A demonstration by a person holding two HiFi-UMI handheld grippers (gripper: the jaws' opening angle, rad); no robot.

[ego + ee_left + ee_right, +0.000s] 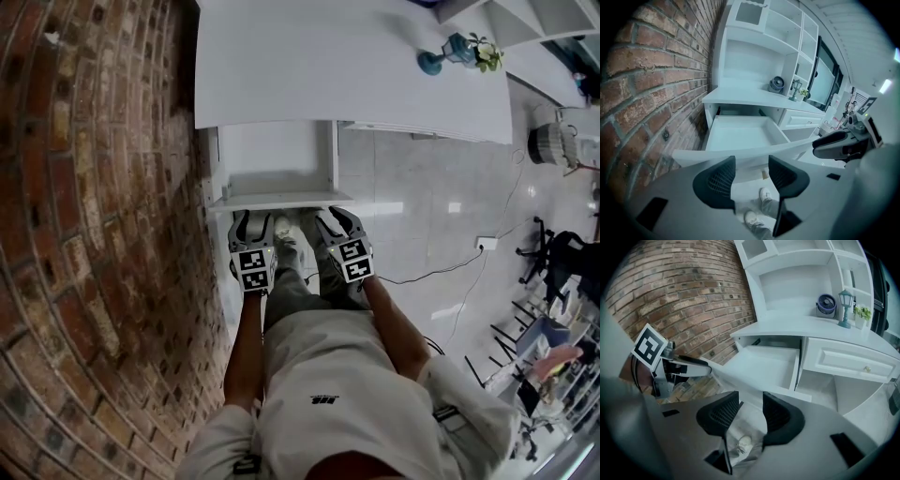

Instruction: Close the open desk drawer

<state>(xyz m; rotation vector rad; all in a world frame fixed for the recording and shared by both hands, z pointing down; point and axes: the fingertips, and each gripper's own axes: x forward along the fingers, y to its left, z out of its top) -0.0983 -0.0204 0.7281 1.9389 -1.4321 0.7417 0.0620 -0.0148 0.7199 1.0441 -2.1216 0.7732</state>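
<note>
Drawer and grippers face each other head-on. The drawer stands pulled out from under the white counter toward the person, its empty white tray open to view and its front panel running crosswise, left to right, just ahead of both gripper tips. Its travel runs straight away from the person, back under the counter, so the coming push would have to go forward along that line and square to the panel. The left gripper sits in front of the panel's left part, close to the brick wall, and the right gripper sits in front of its right end. The two are level with each other and about equally near, so neither hand has a clear advantage and both could press together. In the left gripper view the jaws stand apart with nothing between them, only the person's shoes and the floor showing through the gap, and the panel's edge lies just beyond and slightly above the tips. In the right gripper view the jaws are likewise spread and empty, with the drawer's near right corner just ahead. Whether either gripper already touches the panel cannot be told from these views; they look just short of it. My judgement is that the closing push has not yet begun, since the tray shows nearly its whole depth outside the counter.
</note>
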